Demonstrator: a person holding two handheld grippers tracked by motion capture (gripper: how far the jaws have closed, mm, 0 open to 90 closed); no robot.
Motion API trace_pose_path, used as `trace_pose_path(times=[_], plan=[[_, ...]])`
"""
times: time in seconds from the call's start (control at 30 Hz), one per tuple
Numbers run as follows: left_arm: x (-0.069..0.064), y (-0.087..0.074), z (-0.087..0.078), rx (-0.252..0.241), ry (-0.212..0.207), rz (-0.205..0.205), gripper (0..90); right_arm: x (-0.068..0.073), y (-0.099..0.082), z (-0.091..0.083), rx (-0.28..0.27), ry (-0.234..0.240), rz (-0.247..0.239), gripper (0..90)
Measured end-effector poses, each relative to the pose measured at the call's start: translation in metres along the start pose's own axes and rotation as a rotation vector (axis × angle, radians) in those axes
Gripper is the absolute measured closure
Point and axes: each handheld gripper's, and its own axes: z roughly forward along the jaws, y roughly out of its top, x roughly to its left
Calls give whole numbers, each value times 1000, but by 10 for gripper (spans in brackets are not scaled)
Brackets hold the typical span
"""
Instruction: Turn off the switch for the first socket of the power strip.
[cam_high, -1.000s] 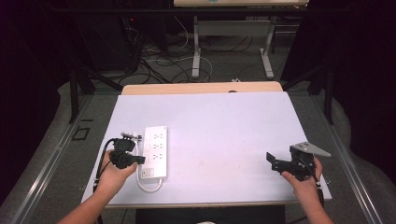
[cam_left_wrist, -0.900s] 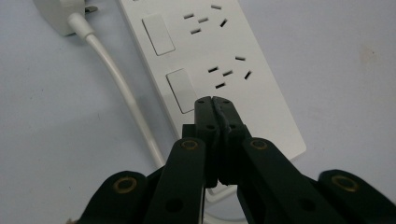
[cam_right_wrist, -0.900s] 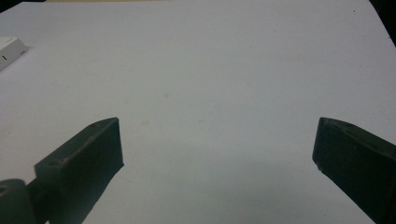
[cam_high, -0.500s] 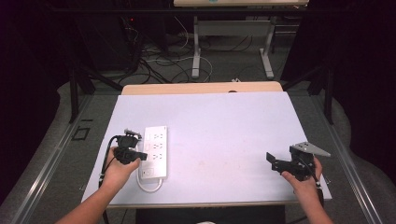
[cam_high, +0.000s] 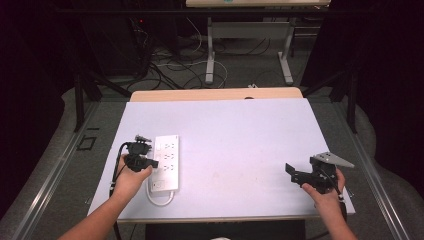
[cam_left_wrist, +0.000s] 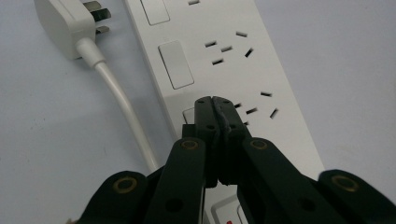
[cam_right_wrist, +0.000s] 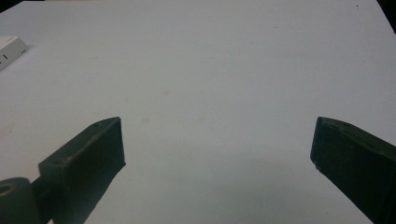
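Note:
A white power strip lies on the left part of the white table, with its own white plug and cord beside it. My left gripper is over the strip's left side. In the left gripper view its jaws are pressed together with nothing between them, and the left gripper has its tips right over a rocker switch on the strip. My right gripper is held near the table's front right, its jaws wide apart and empty. The right gripper faces bare tabletop.
The strip's cord loops near the table's front edge. A wooden board edge runs along the far side of the table. Desk legs and cables stand on the floor beyond. A corner of the power strip shows far off in the right gripper view.
My left gripper has moved forward and right from the table's left edge onto the power strip. The right gripper has stayed in place, open.

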Motion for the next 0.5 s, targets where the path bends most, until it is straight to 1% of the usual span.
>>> trace_pose_path(times=[0.03,0.07,0.1,0.13,0.27,0.3,0.33,0.37,0.43,0.47,0.5], plan=[[0,1,1,1,-5,-2,900,0,0,0,0,0,0,23],[0,1,2,-2,1,0,900,0,0,0,0,0,1,24],[0,2,3,-1,3,-7,900,0,0,0,0,1,2,24],[1,2,3,4,0,-2,900,0,0,0,0,1,2,24],[1,4,6,4,9,-4,900,0,0,-1,12,-2,8,26],[1,4,7,6,4,-1,900,0,0,0,10,-4,11,26],[0,4,8,2,12,-8,900,-1,0,0,8,-4,9,26],[1,5,8,5,14,-3,900,-1,0,0,8,-4,9,27],[0,5,9,4,13,-10,900,-1,0,-1,10,-2,11,27],[0,5,10,1,16,-12,900,0,0,1,-2,-5,16,27],[0,6,10,8,17,-4,900,-1,0,0,0,-2,15,27]])
